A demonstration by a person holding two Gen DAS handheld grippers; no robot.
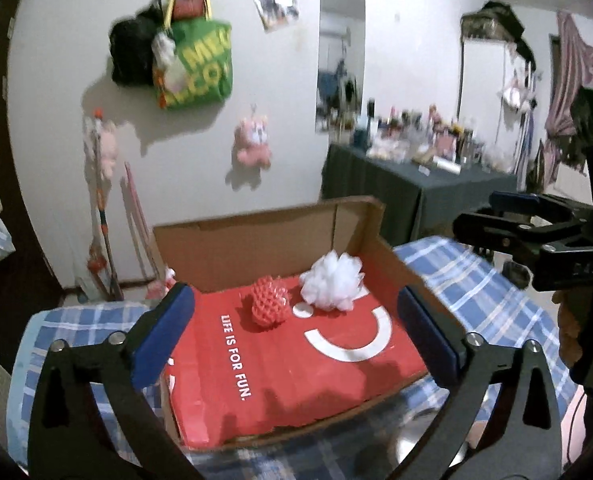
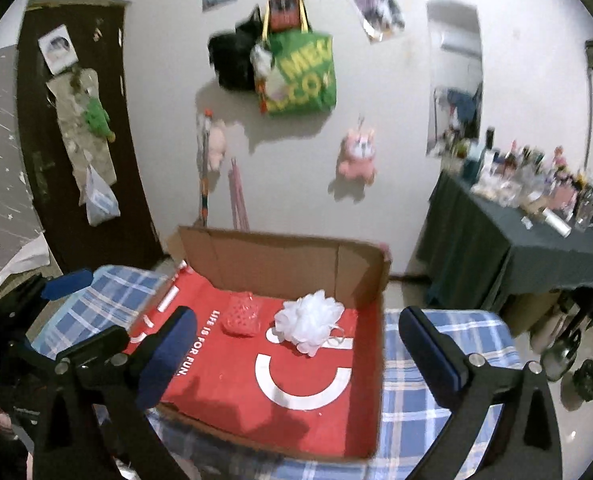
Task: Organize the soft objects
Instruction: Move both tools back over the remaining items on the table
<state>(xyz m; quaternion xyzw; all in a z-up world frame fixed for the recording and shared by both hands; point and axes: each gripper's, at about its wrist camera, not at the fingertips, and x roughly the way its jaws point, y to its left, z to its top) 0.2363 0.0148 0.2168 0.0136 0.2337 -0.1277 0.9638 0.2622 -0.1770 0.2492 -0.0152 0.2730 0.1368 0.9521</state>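
Note:
An open cardboard box (image 1: 256, 240) with a red printed floor sits on a blue plaid cloth (image 1: 476, 280). At its back lie a red knobbly ball (image 1: 268, 306) and a white mesh pouf (image 1: 332, 286), side by side. My left gripper (image 1: 295, 294) hovers above the box's front, open and empty. In the right wrist view the box (image 2: 276, 264), the red ball (image 2: 242, 316) and the pouf (image 2: 310, 320) show again. My right gripper (image 2: 296, 316) is also open and empty above the box. The right gripper (image 1: 492, 216) appears at the right edge of the left wrist view.
A dark-clothed side table (image 2: 536, 256) crowded with bottles and figurines stands to the right. Bags (image 2: 300, 72) and plush toys (image 2: 356, 156) hang on the white wall behind. A dark door (image 2: 76, 140) is at the left. The plaid cloth (image 2: 436, 360) extends right of the box.

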